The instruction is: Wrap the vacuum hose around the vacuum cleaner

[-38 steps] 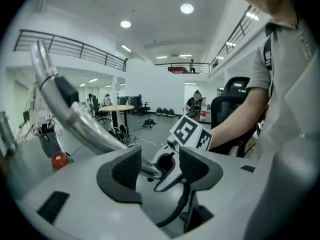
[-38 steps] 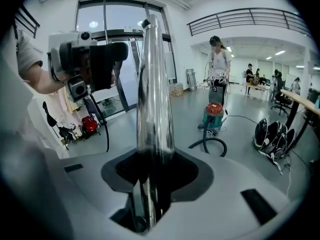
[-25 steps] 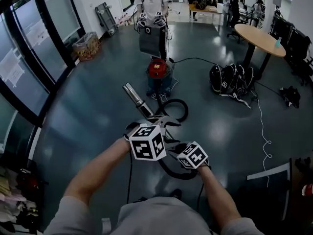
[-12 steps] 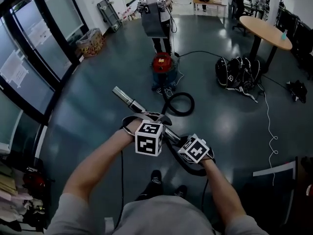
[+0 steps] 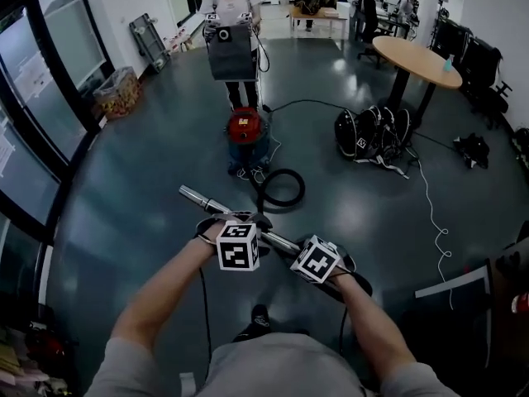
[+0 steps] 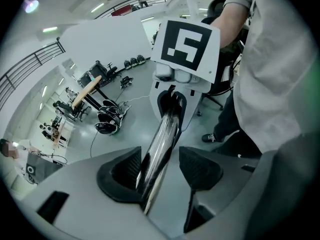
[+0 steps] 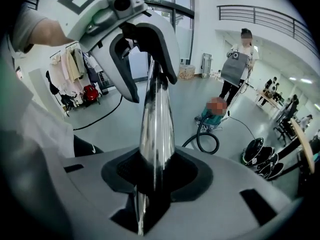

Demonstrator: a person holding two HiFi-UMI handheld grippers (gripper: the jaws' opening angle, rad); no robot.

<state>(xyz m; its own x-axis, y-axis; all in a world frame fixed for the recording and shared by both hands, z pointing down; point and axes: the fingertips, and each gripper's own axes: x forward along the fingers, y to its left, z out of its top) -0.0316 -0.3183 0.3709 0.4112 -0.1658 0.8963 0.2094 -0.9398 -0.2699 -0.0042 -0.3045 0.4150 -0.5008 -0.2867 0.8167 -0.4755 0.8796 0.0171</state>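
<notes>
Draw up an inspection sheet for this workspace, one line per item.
Surface: dark glossy floor.
Job's things: red vacuum cleaner standing; black hose looped on the floor beside it, not wrapped; chrome wand held off the floor.
Clutter: black bags in a heap; basket by the glass wall.
Grippers: right gripper shut on the wand; left gripper open, wand between its jaws.
Cables: white cable trailing over the floor; black cable behind the vacuum cleaner.
Surroundings: person holding a grey bag; round table.
</notes>
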